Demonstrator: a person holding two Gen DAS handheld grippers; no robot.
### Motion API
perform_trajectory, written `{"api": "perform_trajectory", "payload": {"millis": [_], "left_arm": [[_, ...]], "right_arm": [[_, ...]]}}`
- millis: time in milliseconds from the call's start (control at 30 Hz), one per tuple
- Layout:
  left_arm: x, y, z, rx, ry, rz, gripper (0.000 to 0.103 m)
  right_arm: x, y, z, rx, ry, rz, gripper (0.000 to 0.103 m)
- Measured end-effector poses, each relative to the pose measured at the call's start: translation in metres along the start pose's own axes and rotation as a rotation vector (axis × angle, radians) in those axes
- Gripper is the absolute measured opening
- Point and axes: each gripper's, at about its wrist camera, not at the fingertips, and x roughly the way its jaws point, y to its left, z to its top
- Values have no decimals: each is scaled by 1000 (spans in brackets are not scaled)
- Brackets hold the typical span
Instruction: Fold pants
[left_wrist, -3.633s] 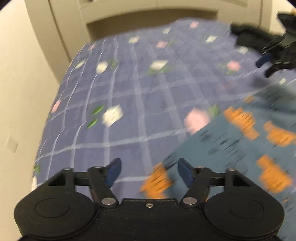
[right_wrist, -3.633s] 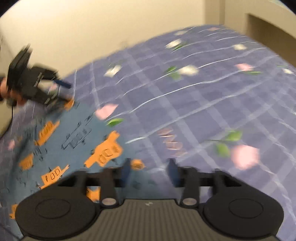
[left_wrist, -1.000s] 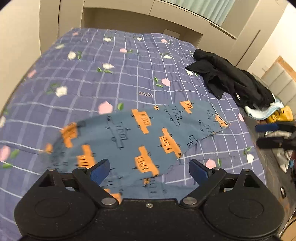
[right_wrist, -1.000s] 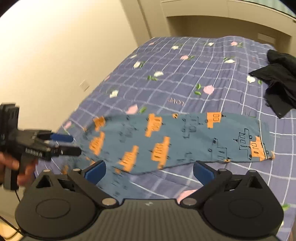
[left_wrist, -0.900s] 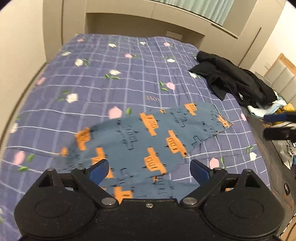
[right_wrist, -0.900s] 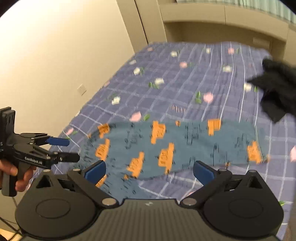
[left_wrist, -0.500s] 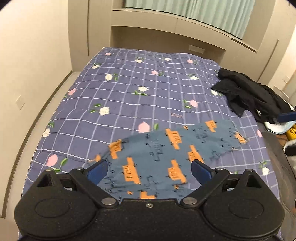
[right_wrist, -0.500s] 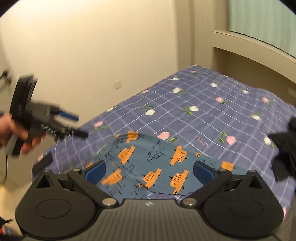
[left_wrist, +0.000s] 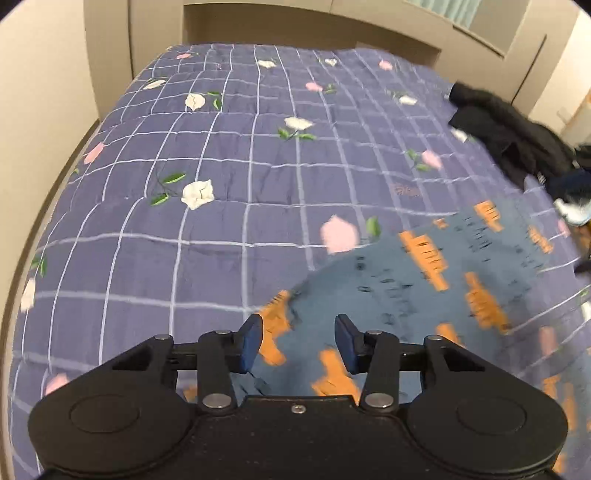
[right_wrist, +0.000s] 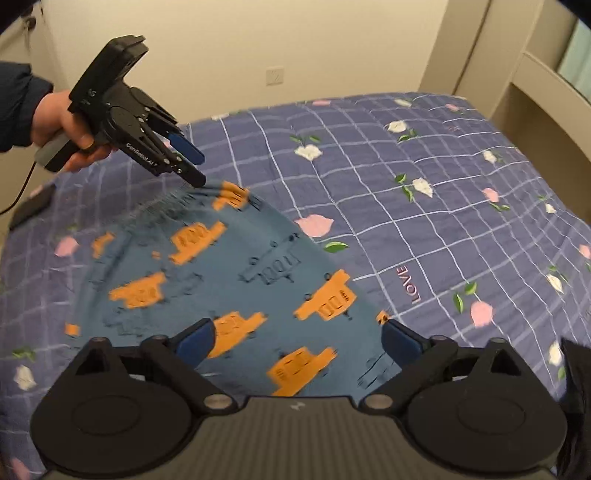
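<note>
Blue-grey pants (left_wrist: 424, 288) with an orange truck print lie flat on the purple checked quilt (left_wrist: 221, 166). My left gripper (left_wrist: 299, 343) hovers low over their near-left end. Its jaws are closing, a clear gap still shows between them, and the pads do not press on the cloth. In the right wrist view the left gripper (right_wrist: 192, 164) points down just above the far corner of the pants (right_wrist: 258, 280), held by a person's hand (right_wrist: 55, 114). My right gripper (right_wrist: 299, 341) stands wide over the pants' near end, closing slightly, with nothing gripped.
A heap of black clothes (left_wrist: 517, 144) lies at the bed's right side, also seen as a dark edge (right_wrist: 576, 387). Cream walls and a built-in headboard shelf (left_wrist: 332, 26) border the bed. Bare quilt (right_wrist: 443, 203) stretches beyond the pants.
Both grippers have dropped closer to the pants. The left jaws have narrowed from wide to about half. The right view has rolled and now looks across the pants at the left gripper.
</note>
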Motion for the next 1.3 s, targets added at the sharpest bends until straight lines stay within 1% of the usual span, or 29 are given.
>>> {"api": "perform_trajectory", "payload": {"millis": [100, 200, 267, 300, 333, 400, 433, 467, 500, 600, 633, 700, 733, 767, 800, 833, 900, 1000, 1133, 1233, 1300], "left_arm": [[25, 12, 2, 23, 10, 4, 46], [43, 18, 4, 52, 30, -20, 46], [52, 17, 6, 83, 39, -21, 48], [56, 16, 7, 103, 41, -14, 48], [59, 16, 8, 115, 39, -16, 48], [64, 17, 9, 131, 43, -38, 46], [66, 16, 10, 139, 48, -55, 46], [68, 16, 9, 151, 57, -71, 42], [70, 14, 9, 167, 69, -89, 33], [73, 9, 4, 212, 97, -126, 23], [74, 7, 2, 228, 103, -124, 21], [76, 4, -2, 237, 103, -107, 16], [76, 4, -3, 228, 102, -103, 13], [76, 5, -2, 213, 99, -100, 4], [74, 6, -2, 192, 93, -99, 3], [71, 8, -1, 176, 86, -100, 2], [61, 10, 0, 148, 56, -94, 1], [41, 13, 2, 112, 12, -88, 1], [12, 6, 1, 115, -42, -84, 2], [-6, -6, -8, 126, -68, -54, 2], [-18, -15, -16, 108, -82, -48, 2]], "right_arm": [[43, -34, -1, 14, 44, 15, 83], [81, -60, -2, -34, 83, -2, 76], [106, -76, -3, -64, 118, 14, 65], [117, -84, -2, -77, 142, 34, 61], [127, -91, -2, -88, 162, 48, 54], [142, -103, 1, -108, 188, 58, 53], [148, -108, 2, -129, 196, 64, 51], [153, -112, 3, -148, 207, 78, 51], [158, -115, 5, -164, 223, 100, 50], [171, -120, 7, -209, 286, 185, 46], [177, -121, 7, -228, 308, 194, 45], [191, -122, 7, -251, 344, 174, 44], [198, -125, 4, -238, 366, 187, 33], [201, -127, 2, -214, 364, 221, 10], [200, -128, 2, -197, 354, 247, 1], [197, -126, 2, -189, 340, 260, 1], [185, -120, -1, -217, 310, 235, 1], [154, -119, -6, -171, 223, 211, 1], [103, -111, -15, -107, 109, 184, 1], [74, -100, -21, -60, 55, 191, 1], [56, -88, -31, -30, 31, 200, 1]]}}
